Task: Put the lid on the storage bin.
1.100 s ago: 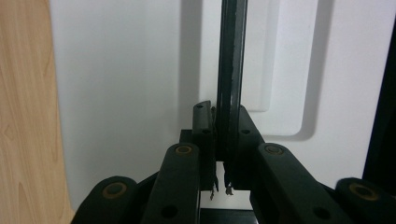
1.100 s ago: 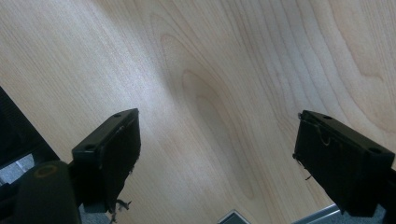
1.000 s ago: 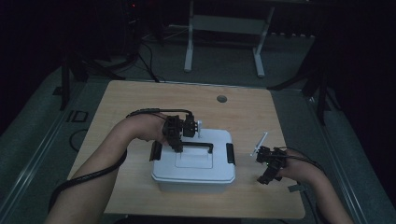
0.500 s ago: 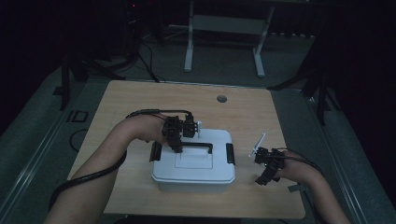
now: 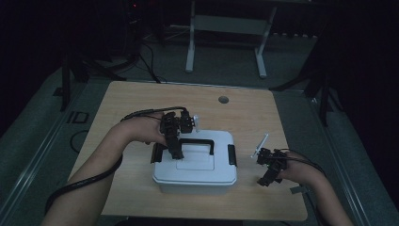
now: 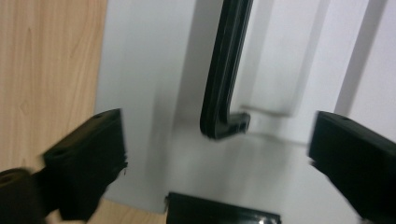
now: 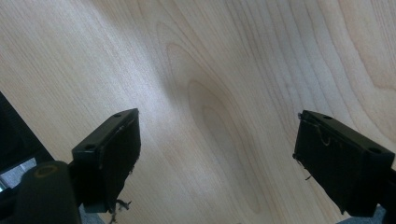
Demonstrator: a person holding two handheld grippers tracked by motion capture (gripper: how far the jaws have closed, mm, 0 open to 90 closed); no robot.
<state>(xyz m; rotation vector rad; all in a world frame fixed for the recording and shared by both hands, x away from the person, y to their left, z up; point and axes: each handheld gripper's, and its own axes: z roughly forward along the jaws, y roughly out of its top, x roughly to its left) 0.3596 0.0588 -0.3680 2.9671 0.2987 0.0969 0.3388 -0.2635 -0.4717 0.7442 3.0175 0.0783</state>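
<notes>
box: white lidded storage box (image 5: 195, 162) standing near the middle of the wooden surface (image 5: 141, 101), toward the person's edge; black side latches (image 5: 231, 154) at its left and right ends
handle: black carry handle (image 5: 195, 143) lying flat in the lid recess, long axis running left to right across the lid in the high view; in the left gripper view seen as a dark bar (image 6: 224, 70) running up the frame, with its hinged foot bent aside at the near end
direction from left hand-held gripper: left hand-held gripper (image 5: 175, 149) poised over the left end of the handle; bar lying between and ahead of the two jaws, not touched by either
left hand-held gripper state: jaws just been opening, now spread wide, one to each side of the handle's left end (image 6: 226, 125), nothing pinched
nearer hand: left, by far; directly above the lid
right hand-held gripper: right hand-held gripper (image 5: 269, 169) well apart from the box, off its right end, low over bare wood
right hand-held gripper state: jaws spread wide, wood grain (image 7: 219, 116) alone between them, holding nothing
judgement: coming move likely turning on that left end of the handle, either a fresh closing across the bar or a drawing away from it
</notes>
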